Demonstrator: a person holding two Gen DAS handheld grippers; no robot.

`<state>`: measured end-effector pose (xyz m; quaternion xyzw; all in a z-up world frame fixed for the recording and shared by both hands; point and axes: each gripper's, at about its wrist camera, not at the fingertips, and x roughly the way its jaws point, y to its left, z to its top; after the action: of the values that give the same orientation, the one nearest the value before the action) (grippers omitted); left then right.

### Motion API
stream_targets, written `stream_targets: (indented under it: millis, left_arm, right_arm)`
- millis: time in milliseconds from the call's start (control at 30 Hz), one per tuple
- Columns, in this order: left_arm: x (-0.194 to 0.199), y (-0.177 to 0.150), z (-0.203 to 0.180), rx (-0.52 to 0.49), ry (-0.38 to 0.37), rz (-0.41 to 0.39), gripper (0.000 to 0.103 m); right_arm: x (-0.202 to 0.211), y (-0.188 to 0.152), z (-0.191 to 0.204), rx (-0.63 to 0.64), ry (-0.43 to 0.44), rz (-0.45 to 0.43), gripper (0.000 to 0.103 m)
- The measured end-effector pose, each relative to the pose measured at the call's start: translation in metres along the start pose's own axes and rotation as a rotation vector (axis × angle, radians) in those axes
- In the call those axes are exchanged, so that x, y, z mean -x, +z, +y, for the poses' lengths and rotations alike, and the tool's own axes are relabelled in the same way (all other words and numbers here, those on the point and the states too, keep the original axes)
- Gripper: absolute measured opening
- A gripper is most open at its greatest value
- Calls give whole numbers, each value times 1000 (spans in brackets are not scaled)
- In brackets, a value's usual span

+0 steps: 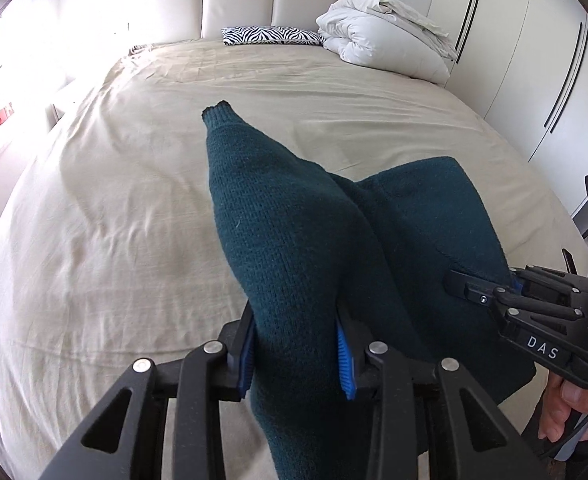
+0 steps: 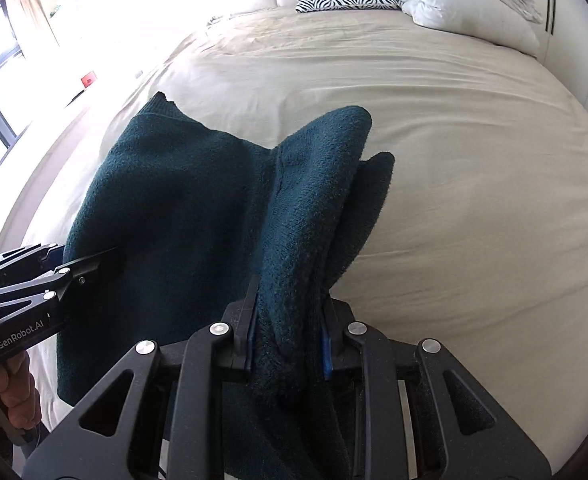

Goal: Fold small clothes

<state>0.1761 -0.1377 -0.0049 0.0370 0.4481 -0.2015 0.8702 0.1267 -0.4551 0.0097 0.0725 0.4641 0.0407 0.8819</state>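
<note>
Teal knitted sweater, bunched into thick folds, clamped in both grippers' jaws above beige sheet.

The beige bed sheet lies wide and bare ahead of both grippers and to both sides – a hand could pass freely over it. What blocks the near space is the dark green knit garment, which hangs between the left gripper and the right gripper and covers the middle. Far at the head of the bed stand obstacles: a zebra pillow and, just beside it, a folded white duvet. Along the right side the white wardrobe doors close the way.
</note>
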Motion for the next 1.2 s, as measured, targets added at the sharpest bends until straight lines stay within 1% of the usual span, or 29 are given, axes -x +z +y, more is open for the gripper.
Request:
stream_targets:
  millis: [100, 167, 233, 267, 333, 400, 533, 600, 633, 700, 733, 800, 867, 933, 1000, 1100, 1200]
  left_arm:
    - [24, -30, 21, 4, 18, -1, 35]
    - [37, -51, 38, 24, 23, 3, 35]
    - [43, -66, 51, 44, 25, 3, 35]
    - [47, -69, 53, 57, 26, 5, 35]
    - [51, -74, 56, 78, 21, 1, 35]
    - [51, -77, 61, 98, 20, 4, 35]
    - [47, -75, 59, 100, 18, -15, 36]
    - [42, -75, 57, 86, 21, -12, 36]
    - [37, -77, 54, 74, 29, -3, 36]
    - [22, -82, 57, 78, 57, 26, 37]
    - [13, -85, 59, 90, 63, 42, 38]
    - [4, -92, 71, 135, 35, 52, 41]
    - [4, -95, 74, 144, 20, 45, 41]
    - [4, -95, 70, 123, 39, 42, 42]
    - [3, -96, 68, 114, 52, 40, 43]
    - [1, -97, 68, 128, 48, 33, 45]
    - [0, -100, 68, 133, 55, 29, 48]
  right_arm:
    - [15, -19, 30, 13, 48, -4, 21]
    - [17, -32, 54, 20, 77, 1, 21]
    - [20, -48, 65, 16, 108, 11, 21]
    - [24, -58, 62, 7, 127, 18, 21]
    - [18, -66, 73, -13, 160, 34, 21]
    - [15, -73, 80, -8, 173, 48, 21]
    - [6, -75, 101, 16, 166, 51, 21]
    - [6, -76, 102, 18, 157, 45, 21]
    - [5, -83, 109, 19, 150, 43, 21]
    - [0, -86, 104, 11, 140, 51, 21]
    - [-14, -89, 105, -13, 136, 74, 22]
    - [-29, -98, 91, -77, 150, 103, 22]
    - [-48, -105, 74, -150, 208, 121, 23]
    - [-56, -111, 62, -203, 267, 113, 24]
    - [-58, -114, 58, -209, 287, 104, 25]
    - [-63, -117, 53, -221, 312, 93, 25]
    - [-63, -124, 46, -258, 364, 91, 28]
